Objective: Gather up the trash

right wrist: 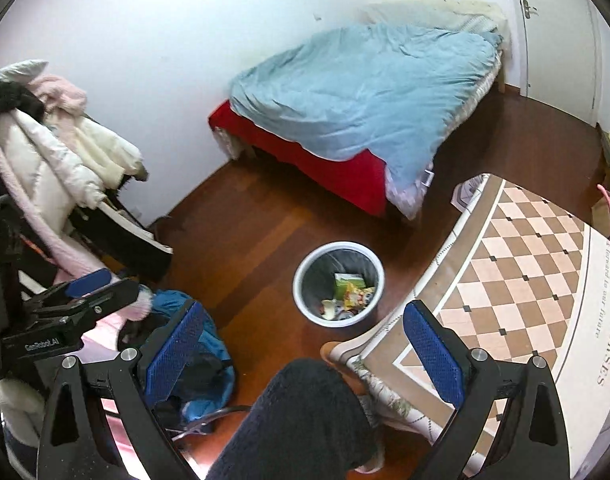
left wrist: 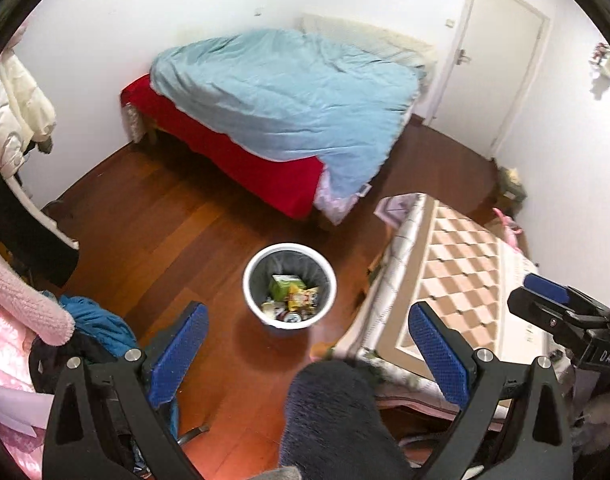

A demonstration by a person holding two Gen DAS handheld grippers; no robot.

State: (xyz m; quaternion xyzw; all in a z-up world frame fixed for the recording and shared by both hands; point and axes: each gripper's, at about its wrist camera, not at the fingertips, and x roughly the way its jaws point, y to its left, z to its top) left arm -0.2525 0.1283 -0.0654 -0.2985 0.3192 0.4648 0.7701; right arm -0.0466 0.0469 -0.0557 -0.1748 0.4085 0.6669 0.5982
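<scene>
Left gripper [left wrist: 308, 356]: black frame, blue textured pads, jaws spread wide, nothing between them; "DAS" reads in white on the black body of the other gripper at the right edge of its view

Right gripper [right wrist: 301, 354]: same build, jaws likewise wide apart and empty; the left unit, seen at the left of this view, carries white lettering "GenRobot.AI"

Round white plastic waste bin with a dark liner [left wrist: 250, 280] [right wrist: 301, 300]: stands on the reddish wooden floor [left wrist: 177, 232], between the bed and the table, well below both grippers. Contents: a green carton [left wrist: 283, 284], a yellow printed snack wrapper [left wrist: 301, 298], a can top and pale scraps; print too small to read

Table under a brown-and-cream checked cloth [right wrist: 521, 280]: right of the bin; border text reads partly "…EAMS AS HORSES", with a smaller line beside it that I cannot make out

Bed with red sheet and pale blue quilt [right wrist: 365, 88]: against the white wall

Heap of white and pink garments [right wrist: 57, 152]: far left

Dark fuzzy trouser leg of the person [right wrist: 305, 416]: bottom centre
</scene>
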